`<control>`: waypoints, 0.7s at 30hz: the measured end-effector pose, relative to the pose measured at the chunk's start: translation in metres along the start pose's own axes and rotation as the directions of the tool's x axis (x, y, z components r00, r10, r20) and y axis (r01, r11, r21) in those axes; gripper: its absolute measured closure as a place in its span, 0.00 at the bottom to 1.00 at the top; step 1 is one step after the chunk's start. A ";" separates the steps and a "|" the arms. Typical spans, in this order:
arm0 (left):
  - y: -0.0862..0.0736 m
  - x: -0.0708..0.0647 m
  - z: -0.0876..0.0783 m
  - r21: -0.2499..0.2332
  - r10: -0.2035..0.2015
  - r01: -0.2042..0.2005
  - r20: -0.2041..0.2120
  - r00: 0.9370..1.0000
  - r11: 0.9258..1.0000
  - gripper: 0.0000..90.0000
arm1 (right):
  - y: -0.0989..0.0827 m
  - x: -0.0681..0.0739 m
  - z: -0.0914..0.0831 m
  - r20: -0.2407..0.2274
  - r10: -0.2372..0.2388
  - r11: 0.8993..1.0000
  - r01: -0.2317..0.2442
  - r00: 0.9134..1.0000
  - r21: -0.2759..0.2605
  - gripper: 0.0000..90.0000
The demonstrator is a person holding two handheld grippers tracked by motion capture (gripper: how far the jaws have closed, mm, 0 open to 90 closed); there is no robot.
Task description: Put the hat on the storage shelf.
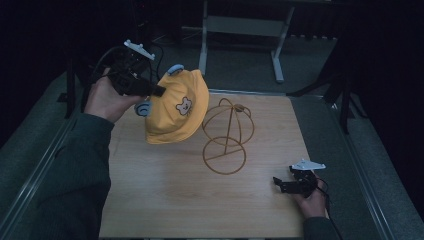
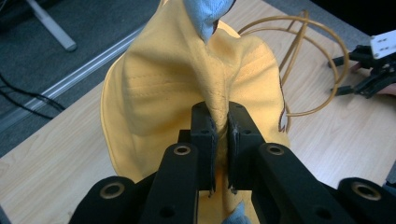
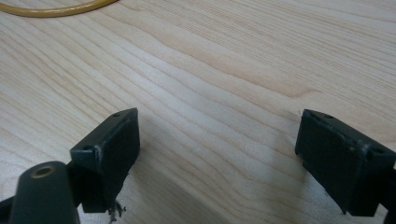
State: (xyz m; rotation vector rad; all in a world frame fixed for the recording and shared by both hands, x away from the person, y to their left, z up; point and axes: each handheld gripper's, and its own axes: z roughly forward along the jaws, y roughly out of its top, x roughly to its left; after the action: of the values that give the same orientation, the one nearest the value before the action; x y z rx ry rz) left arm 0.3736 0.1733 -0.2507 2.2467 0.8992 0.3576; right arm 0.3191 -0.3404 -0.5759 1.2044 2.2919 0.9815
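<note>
A yellow cap (image 1: 176,107) with a bear patch and blue ears hangs in the air above the table's left half. My left gripper (image 1: 159,91) is shut on a fold of the yellow cap (image 2: 187,93), its jaws pinching the fabric (image 2: 221,119). Just right of the cap stands a yellow wire hat stand (image 1: 226,137), a dome on a post with a ring base, also visible past the cap (image 2: 299,56). My right gripper (image 1: 276,183) rests low near the table's right front corner, open with nothing between its fingers (image 3: 112,149), above bare wood.
The wooden table top (image 1: 175,200) has metal rails along its sides. A grey metal frame (image 1: 245,30) stands on the floor behind the table. A curve of the stand's ring base (image 3: 56,9) lies ahead of my right gripper.
</note>
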 end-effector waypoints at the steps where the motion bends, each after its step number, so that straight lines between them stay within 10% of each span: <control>1: 0.000 -0.001 -0.001 0.000 0.005 -0.005 0.004 1.000 1.000 0.92 | 0.000 0.000 0.000 0.000 0.001 1.000 -0.001 1.000 0.000 0.15; 21: 0.015 -0.022 -0.005 -0.027 0.071 -0.070 0.043 0.997 0.997 0.92 | 0.000 0.000 0.000 0.001 -0.004 1.000 0.004 1.000 -0.002 0.15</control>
State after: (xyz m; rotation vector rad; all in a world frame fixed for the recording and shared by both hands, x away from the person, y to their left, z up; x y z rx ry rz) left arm 0.3623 0.1527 -0.2370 2.2580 0.7901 0.3489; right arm 0.3193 -0.3405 -0.5761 1.1987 2.2907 0.9813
